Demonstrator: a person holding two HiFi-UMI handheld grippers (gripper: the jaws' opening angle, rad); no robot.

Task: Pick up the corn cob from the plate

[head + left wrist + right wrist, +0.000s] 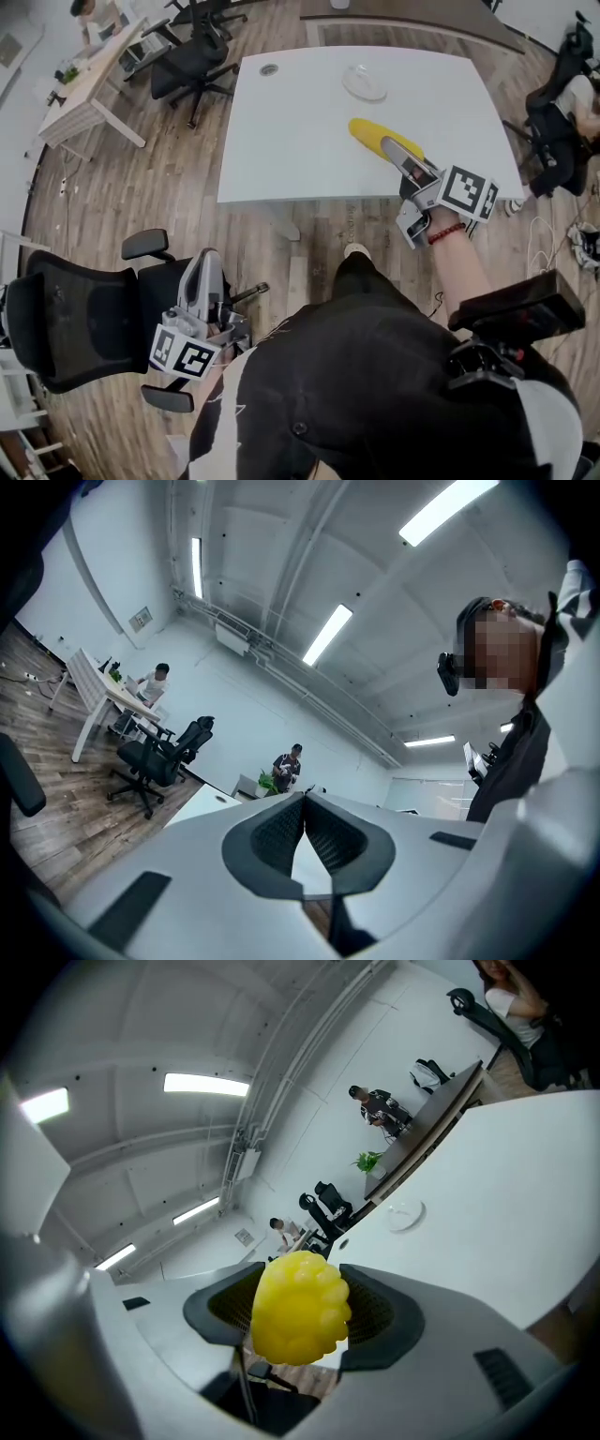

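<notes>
My right gripper is shut on the yellow corn cob, held above the front right part of the white table. In the right gripper view the cob's end fills the space between the two pads, pointing at the camera. The clear glass plate lies bare near the table's far edge and shows small in the right gripper view as the plate. My left gripper hangs low at the left, beside a chair, well off the table. Its jaws are pressed together with nothing between them.
A black office chair stands close at my left, beside the left gripper. Another black chair stands past the table's left corner. A round cable grommet sits at the table's far left. A seated person is at the right.
</notes>
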